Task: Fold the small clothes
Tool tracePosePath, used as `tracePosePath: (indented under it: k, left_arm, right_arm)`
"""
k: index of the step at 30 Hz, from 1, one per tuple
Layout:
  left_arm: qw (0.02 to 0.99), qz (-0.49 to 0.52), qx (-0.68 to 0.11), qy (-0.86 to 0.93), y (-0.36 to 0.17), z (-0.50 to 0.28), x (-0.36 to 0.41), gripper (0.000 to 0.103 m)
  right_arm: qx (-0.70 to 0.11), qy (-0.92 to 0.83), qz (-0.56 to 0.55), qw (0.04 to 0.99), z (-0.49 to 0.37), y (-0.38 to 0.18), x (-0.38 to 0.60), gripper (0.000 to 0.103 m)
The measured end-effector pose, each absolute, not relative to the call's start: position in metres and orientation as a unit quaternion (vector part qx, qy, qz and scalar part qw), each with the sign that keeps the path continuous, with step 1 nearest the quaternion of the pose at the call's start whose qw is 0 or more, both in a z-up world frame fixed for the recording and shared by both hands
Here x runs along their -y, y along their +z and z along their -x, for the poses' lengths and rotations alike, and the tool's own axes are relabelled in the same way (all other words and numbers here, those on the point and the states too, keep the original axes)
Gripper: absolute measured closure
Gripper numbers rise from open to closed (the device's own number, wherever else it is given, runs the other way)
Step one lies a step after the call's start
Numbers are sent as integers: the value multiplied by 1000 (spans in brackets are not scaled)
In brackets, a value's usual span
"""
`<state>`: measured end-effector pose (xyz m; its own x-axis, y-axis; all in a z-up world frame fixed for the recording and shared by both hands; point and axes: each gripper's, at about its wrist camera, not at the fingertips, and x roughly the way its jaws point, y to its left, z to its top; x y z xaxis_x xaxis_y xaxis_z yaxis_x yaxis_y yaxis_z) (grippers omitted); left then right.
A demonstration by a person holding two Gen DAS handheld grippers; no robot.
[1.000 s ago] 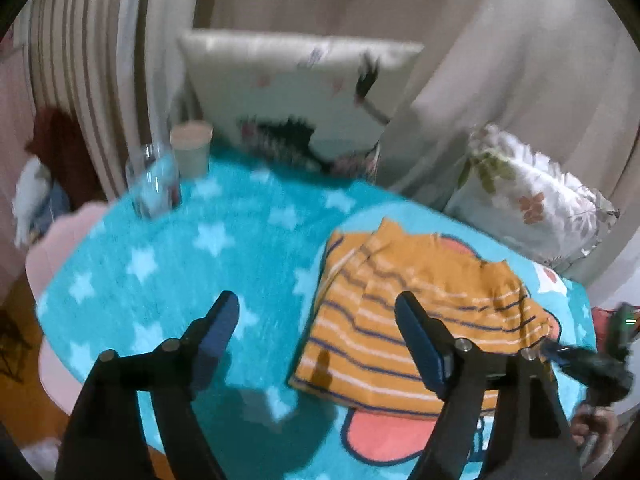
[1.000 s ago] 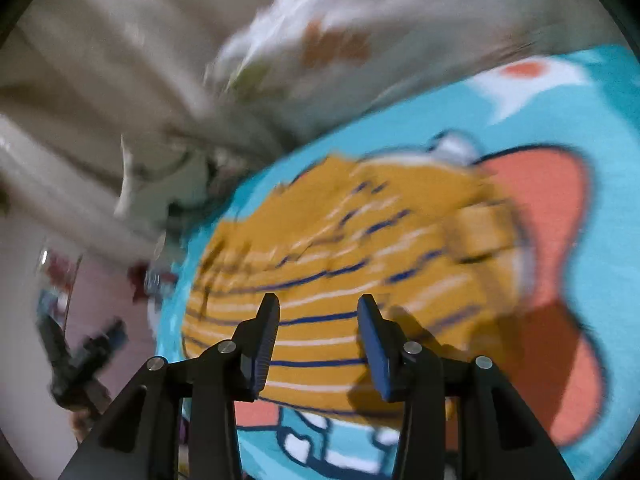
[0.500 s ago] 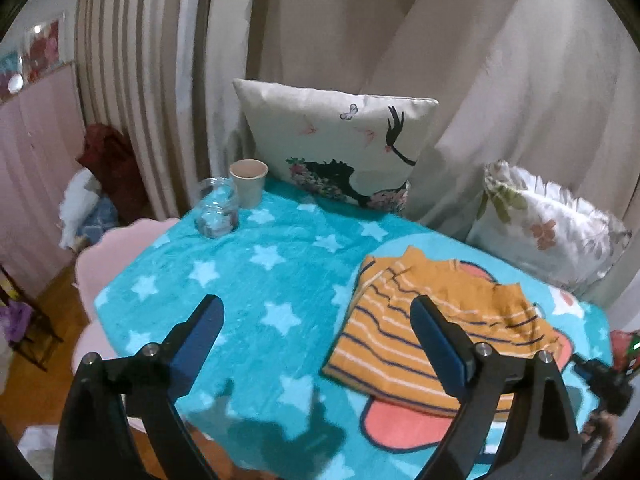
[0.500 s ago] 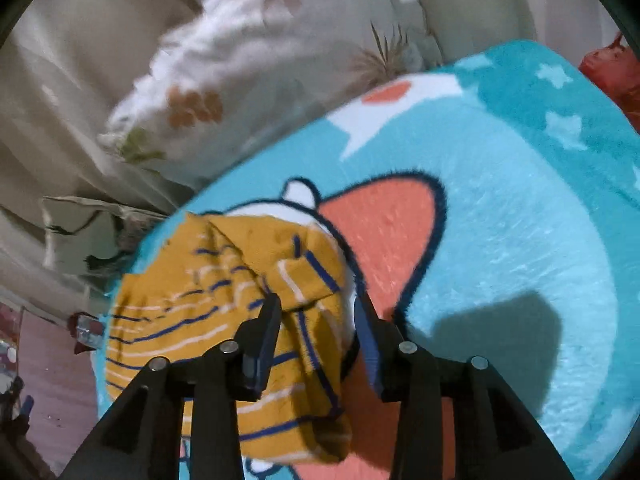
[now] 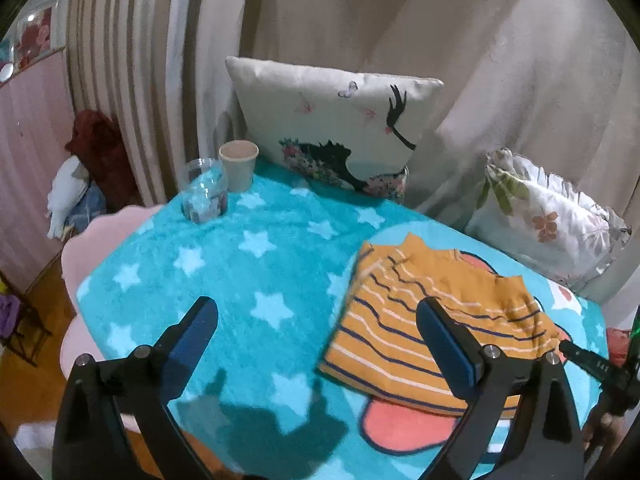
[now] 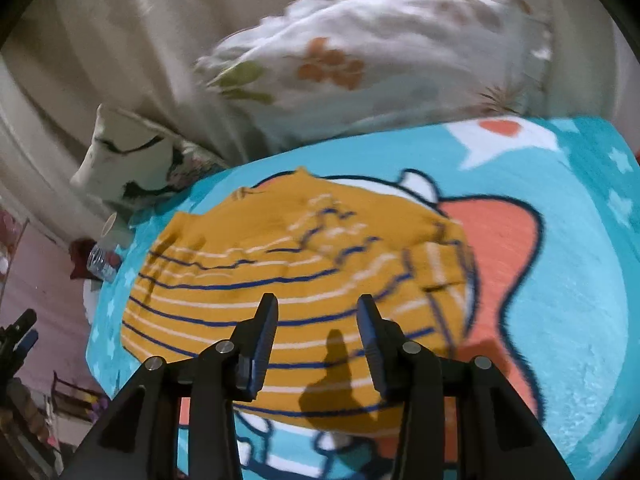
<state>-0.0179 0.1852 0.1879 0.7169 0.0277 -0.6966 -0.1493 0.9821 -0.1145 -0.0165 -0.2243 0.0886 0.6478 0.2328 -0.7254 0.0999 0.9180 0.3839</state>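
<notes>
While my left gripper (image 5: 316,330) has just been opening wide, empty, my right gripper (image 6: 317,320) hovers half-spread above the folded orange striped knit garment (image 6: 288,280) at twelve o'clock.

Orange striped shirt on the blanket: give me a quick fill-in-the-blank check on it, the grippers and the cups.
1. The orange striped shirt lies folded on the ____ blanket with white stars.
2. The left gripper has just been opening; between its jaws there is ____.
3. The paper cup stands beside a clear ____ cup.
4. The right gripper hovers over the shirt with its jaws ____.

Missing words: turquoise; nothing; plastic; open
</notes>
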Motion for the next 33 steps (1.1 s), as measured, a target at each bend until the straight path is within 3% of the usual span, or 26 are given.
tracePosePath:
  k: [9,18,22,25,33]
  left_arm:
    - [938,-17,-332,96,196,20,-265,4]
    - [907,12,-373,195,181,68,-377,4]
    - [887,40,-394,239,169,88,-422,4]
    - [875,73,-399,265,163,93,-451,4]
    - [870,81,-398,281,156,99,-470,4]
  right_arm:
    - [-458,67,-141,875,-48,95,96,48]
    - [-489,68,-34,869,-131,65,-27,48]
    - [-528,53,-42,847,-154,33,-43,48]
    - [-542,41,-13,839,-160,17,-56,43]
    - [-518,44,-61,852,-137,50,-51,42]
